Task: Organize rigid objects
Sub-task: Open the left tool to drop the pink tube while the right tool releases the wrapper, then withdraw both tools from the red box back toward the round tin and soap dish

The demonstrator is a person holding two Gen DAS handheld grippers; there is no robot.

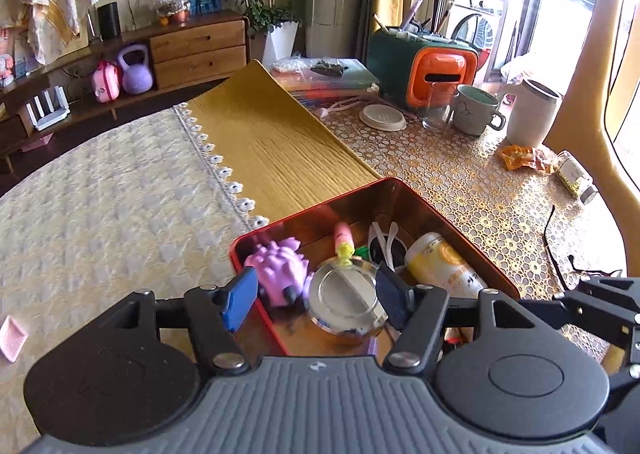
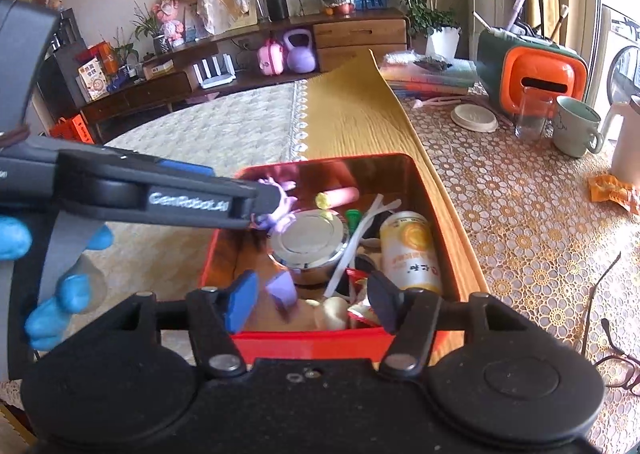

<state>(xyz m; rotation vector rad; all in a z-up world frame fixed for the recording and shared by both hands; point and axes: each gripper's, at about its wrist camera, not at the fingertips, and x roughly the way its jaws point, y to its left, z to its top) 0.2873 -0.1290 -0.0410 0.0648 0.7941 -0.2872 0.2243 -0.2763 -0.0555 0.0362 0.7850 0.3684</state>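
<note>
My red tin box, low in the centre of the frame on the table, is crowded, so another drop could bounce out or jam against the steel lidded tin and the yellow can. Both my left gripper and right gripper have jaws released and empty, the purple spiky toy and small purple block lying loose in the box below them.
</note>
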